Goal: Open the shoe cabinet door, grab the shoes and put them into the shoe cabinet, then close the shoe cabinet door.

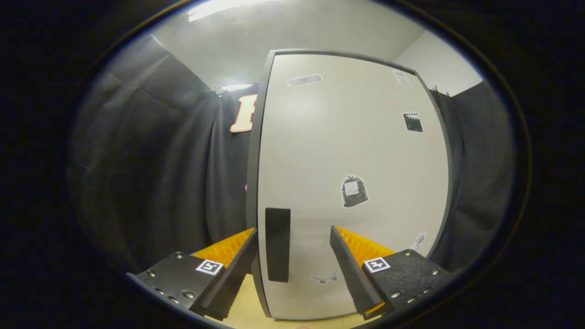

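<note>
Closed shoe cabinet door blocks the way ahead of the spread fingers of the hand-held gripper; its dark handle stands between them. Free room lies left, toward the black cloth wall.

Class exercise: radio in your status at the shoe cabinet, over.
Gripper open, fingers either side of the black handle. Cabinet door shut, handle not yet gripped. Nothing between fingers and handle.

Tall off-white flat shoe cabinet door with dark grey edge, standing upright and closed, black rectangular vertical handle near its lower left edge, several small stickers on its face, among them a black bag-shaped sticker
</note>
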A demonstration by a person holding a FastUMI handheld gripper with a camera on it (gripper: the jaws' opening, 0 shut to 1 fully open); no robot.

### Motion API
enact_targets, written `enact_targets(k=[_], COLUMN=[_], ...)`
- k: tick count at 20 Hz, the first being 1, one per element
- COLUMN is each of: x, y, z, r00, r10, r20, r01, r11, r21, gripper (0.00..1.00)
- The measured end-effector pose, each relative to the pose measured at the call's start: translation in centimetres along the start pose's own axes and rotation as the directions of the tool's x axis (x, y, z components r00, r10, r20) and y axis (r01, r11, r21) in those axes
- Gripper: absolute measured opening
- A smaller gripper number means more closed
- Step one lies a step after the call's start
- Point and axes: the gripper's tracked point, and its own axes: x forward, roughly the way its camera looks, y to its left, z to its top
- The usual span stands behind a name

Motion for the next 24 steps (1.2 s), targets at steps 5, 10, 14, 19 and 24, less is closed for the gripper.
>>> enact_targets(k=[5, 10, 14, 19, 24], x=[1.8, 2.5, 2.8, 2.7, 1.9], y=[0.5, 1.8, 2.1, 2.1, 1.9], z=[-1.8, -2.7, -3.1, -3.2, -3.0], r00=[0.999, 0.998, 0.996, 0.991, 0.991], r10=[-0.006, 0.011, -0.003, -0.018, -0.028], r20=[-0.042, -0.069, -0.09, -0.129, -0.133], r01=[0.007, -0.009, 0.006, 0.029, 0.039], r11=[1.0, 1.0, 0.999, 0.996, 0.996], r21=[0.005, 0.022, 0.037, 0.088, 0.081], gripper=[0.88, 0.57, 0.35, 0.25, 0.25])
